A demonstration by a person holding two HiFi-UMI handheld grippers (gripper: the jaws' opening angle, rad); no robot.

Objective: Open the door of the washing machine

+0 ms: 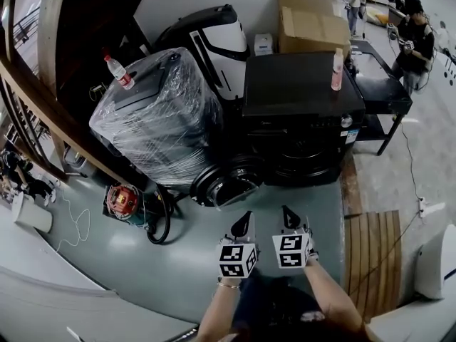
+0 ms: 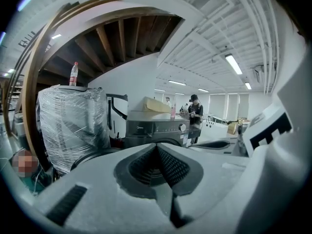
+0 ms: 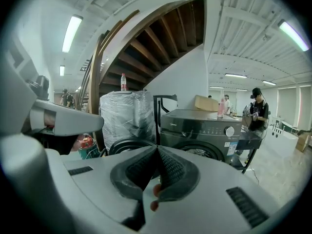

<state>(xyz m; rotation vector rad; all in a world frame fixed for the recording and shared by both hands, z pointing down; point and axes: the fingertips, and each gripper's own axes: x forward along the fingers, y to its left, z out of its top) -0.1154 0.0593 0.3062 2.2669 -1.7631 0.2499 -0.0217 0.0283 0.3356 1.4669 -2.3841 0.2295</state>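
Observation:
The dark front-loading washing machine (image 1: pixel 303 112) stands in the middle of the room. Its round door (image 1: pixel 226 182) hangs swung open to the left, low by the floor. Both grippers are in front of the machine, apart from it. My left gripper (image 1: pixel 244 221) is shut with nothing in it, and my right gripper (image 1: pixel 288 216) beside it is also shut and empty. In the left gripper view the machine (image 2: pixel 156 127) sits past the shut jaws (image 2: pixel 157 147). The right gripper view shows the machine (image 3: pixel 200 128), its open door (image 3: pixel 127 145) and the shut jaws (image 3: pixel 157 150).
A plastic-wrapped appliance (image 1: pixel 160 116) with a water bottle (image 1: pixel 119 72) on top stands left of the machine. A pink bottle (image 1: pixel 337 68) is on the machine's top. A red device (image 1: pixel 122 199) and black hose lie on the floor. A wooden pallet (image 1: pixel 374 262) lies at the right; a person (image 1: pixel 413 38) stands far right.

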